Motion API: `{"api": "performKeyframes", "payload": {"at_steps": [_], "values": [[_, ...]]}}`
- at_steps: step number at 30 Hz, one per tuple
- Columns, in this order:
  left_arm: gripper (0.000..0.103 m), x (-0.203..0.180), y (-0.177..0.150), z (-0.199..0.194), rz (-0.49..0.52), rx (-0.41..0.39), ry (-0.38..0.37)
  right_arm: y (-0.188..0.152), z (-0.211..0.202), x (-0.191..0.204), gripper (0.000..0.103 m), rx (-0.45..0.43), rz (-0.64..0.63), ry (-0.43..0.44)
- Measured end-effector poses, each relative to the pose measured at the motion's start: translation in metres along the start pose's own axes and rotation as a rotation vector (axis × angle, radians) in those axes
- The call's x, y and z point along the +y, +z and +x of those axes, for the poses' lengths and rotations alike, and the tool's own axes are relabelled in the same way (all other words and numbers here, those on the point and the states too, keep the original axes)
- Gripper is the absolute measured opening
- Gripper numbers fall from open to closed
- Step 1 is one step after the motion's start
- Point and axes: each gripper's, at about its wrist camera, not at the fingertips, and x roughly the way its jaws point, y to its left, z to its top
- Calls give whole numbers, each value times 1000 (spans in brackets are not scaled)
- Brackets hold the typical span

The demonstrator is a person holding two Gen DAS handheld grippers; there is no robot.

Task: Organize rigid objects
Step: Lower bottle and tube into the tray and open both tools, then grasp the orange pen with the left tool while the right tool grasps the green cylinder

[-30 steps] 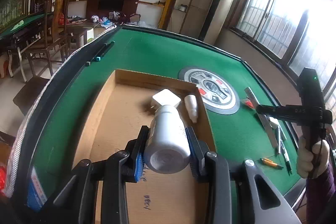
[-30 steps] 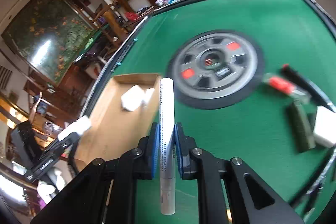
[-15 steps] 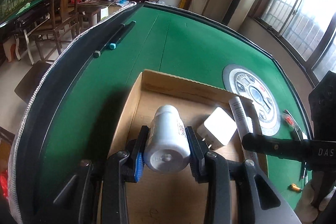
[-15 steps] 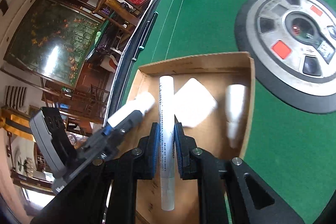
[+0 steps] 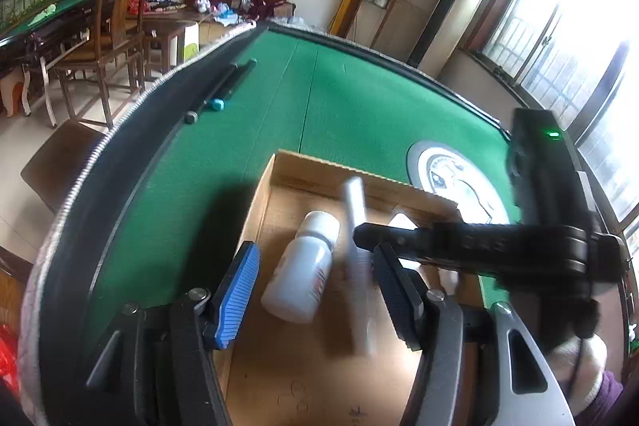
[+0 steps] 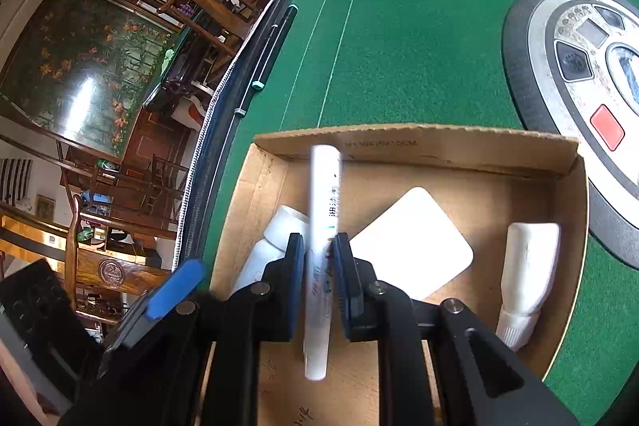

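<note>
A shallow cardboard box [image 5: 307, 166] [image 6: 439, 142] lies on the green table. A white bottle [image 5: 303, 266] lies on its side in the box, between the wide-open fingers of my left gripper [image 5: 315, 290], which does not touch it. My right gripper [image 6: 319, 266] hangs over the box with a white tube [image 6: 321, 234] between its jaws; a small gap shows on each side and the tube is blurred in the left wrist view [image 5: 357, 258]. A white square charger [image 6: 415, 242] and a small white dropper bottle [image 6: 527, 274] also lie in the box.
A round grey control panel [image 6: 559, 74] [image 5: 459, 182] sits in the table's middle, right of the box. Two dark pens [image 5: 223, 86] lie on the table's left rim [image 6: 243, 66]. Chairs and another table stand beyond the left edge.
My left gripper has opened and let the white bottle down into the box. My right gripper has come lower over the box and its jaws have parted slightly around the tube.
</note>
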Motion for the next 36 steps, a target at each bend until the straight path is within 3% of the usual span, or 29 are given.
{"api": "performKeyframes", "payload": {"at_steps": [5,10,12,15,17,18,20,22,25,28,32,36], "values": [[75,-3,-11,-41,-33,-84,18,-5,-18,12,45,-53,-82,-61],[77,-16,-31,-69,-32,-125,48,-26,-66,9,50,-131,-163,-77],[79,-28,-39,-80,-21,-147,34,-39,-94,1,56,-178,-194,-107],[81,-54,-52,-94,7,-177,-9,-62,-141,-18,57,-259,-223,-140],[83,-72,-61,-102,15,-190,-46,-86,-181,-35,60,-363,-244,-201],[86,-84,-67,-104,20,-194,-73,-94,-195,-42,64,-406,-252,-229],[93,-106,-78,-105,24,-199,-129,-116,-234,-69,96,-516,-241,-308],[93,-125,-91,-103,32,-203,-165,-129,-267,-106,103,-584,-162,-361],[93,-149,-111,-94,45,-181,-201,-134,-298,-172,98,-494,-5,-430],[93,-167,-123,-75,53,-93,-213,-147,-314,-204,93,-471,42,-488],[93,-183,-134,-63,68,-32,-218,-165,-308,-215,87,-409,10,-491],[93,-189,-143,-66,81,-32,-207,-183,-275,-202,81,-288,-148,-543]]}}
